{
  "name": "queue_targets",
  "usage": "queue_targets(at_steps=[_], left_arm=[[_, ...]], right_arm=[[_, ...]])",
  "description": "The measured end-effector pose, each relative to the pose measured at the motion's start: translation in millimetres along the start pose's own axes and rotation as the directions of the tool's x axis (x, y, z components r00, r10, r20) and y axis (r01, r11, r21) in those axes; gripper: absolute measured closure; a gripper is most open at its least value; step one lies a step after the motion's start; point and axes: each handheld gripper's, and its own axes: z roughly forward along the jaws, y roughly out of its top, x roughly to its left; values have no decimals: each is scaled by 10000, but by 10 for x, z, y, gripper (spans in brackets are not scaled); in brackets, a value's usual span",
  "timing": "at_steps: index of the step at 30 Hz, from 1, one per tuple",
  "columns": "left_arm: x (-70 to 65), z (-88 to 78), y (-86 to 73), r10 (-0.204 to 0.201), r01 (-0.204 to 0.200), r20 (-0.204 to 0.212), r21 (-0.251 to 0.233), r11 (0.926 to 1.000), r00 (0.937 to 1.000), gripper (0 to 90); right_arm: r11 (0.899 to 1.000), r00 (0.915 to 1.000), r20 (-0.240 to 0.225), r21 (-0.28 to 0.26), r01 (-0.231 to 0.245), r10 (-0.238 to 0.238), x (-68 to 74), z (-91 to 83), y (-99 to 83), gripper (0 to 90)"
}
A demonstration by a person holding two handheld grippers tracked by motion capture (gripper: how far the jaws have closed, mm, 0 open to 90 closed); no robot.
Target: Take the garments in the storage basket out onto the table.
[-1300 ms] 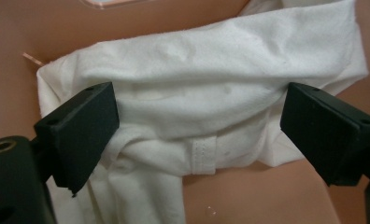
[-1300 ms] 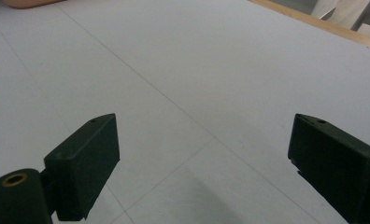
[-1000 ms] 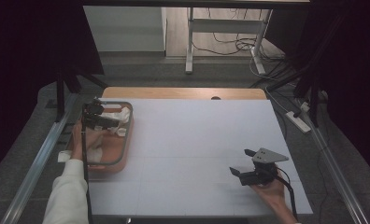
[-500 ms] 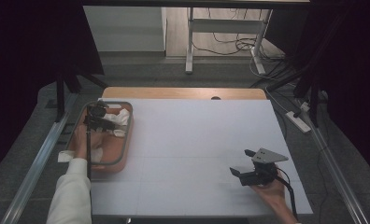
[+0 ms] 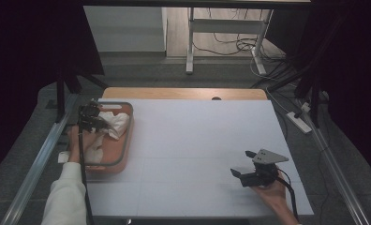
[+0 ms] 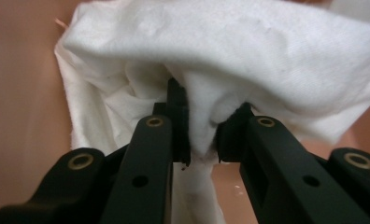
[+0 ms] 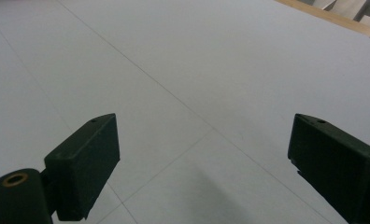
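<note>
White cloth (image 6: 248,60): bunched in the orange tray (image 5: 123,154), a fold pinched between the left gripper (image 6: 199,140) jaws, which have just been closing.
Progress: cloth gripped; lifting out seems left.
Right gripper (image 7: 202,168): jaws wide, empty, over the white table (image 5: 197,140), well apart.
Change: left jaws narrower than a second ago.

Even overhead light falls on the pale table (image 5: 202,154), while dark surroundings swallow both sides of the high view. The white cloth (image 6: 248,60) is soft and blurred at close range; a faint shadow lies between the right gripper (image 7: 202,163) jaws.
</note>
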Motion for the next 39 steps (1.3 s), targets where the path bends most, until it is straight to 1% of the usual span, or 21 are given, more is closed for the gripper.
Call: queue_targets(at_steps=[2,3,4,5,7,8,9,10,11,15,16,18,19,21,24,29,30,32,34,38,39], left_arm=[[2,-27,-13,23,-22,40,-122,9999,10000,778],[9,-71,-41,-48,61,297,-425,9991,9995,778],[19,-92,-55,-132,164,549,-589,9981,9984,778],[20,-113,-69,-204,257,684,-767,9967,9974,778],[36,-156,-97,-256,337,793,-1030,9941,9965,779],[36,-156,-97,-256,337,793,-1030,9941,9965,778],[64,-190,-135,-368,493,984,-1284,9905,9945,778],[64,-190,-135,-368,493,984,-1284,9905,9945,779],[99,-205,-165,-525,693,1171,-1438,9872,9917,778],[134,-249,-187,-711,929,1323,-1665,9817,9887,778],[137,-289,-195,-691,941,1377,-1845,9783,9881,778],[134,-311,-197,-677,939,1378,-1936,9766,9881,779],[127,-352,-200,-622,904,1371,-2103,9734,9886,779],[118,-384,-199,-586,889,1393,-2226,9708,9885,779],[110,-404,-198,-548,861,1389,-2308,9692,9888,779],[127,-449,-213,-619,1024,1623,-2546,9616,9848,779],[127,-449,-213,-619,1024,1623,-2546,9616,9848,779],[135,-479,-226,-683,1132,1701,-2706,9560,9831,779],[137,-491,-230,-690,1150,1720,-2737,9549,9827,779],[144,-557,-243,-676,1221,1864,-2990,9464,9802,779],[144,-557,-243,-676,1221,1864,-2990,9464,9802,778]], right_arm=[[10000,10000,6,-36,-15,15,1,0,-1,94],[10000,10000,11,-35,-17,17,2,0,-1,94],[10000,10000,12,-24,-22,22,4,0,-1,94],[10000,10000,18,-21,-17,17,4,1,-1,94],[10000,10000,24,10,-3,3,6,1,0,94],[10000,10000,11,12,4,-4,6,1,0,94],[10000,10000,9,43,28,-28,6,0,0,94],[10000,10000,19,39,25,-25,9,0,0,94],[10000,10000,28,45,34,-34,9,-1,0,94],[10000,10000,17,21,38,-38,1,-5,3,94],[10000,10000,-25,-4,15,-15,-1,-5,3,94],[10000,10000,-22,-38,-13,13,1,-8,4,94],[10000,10000,-20,-39,12,-12,2,-8,5,94],[10000,10000,-16,-22,22,-22,3,-10,4,94],[10000,10000,-11,-54,23,-23,2,-15,5,94],[9999,10000,-30,-118,-22,22,-1,-18,6,94],[9999,10000,-30,-118,-22,22,-1,-18,6,94],[9999,10000,6,-116,31,-31,3,-26,9,94],[9999,10000,-7,-154,31,-31,0,-28,9,94],[9998,10000,-12,-176,2,-2,-7,-22,9,94],[9998,10000,-12,-176,2,-2,-7,-22,9,94]])
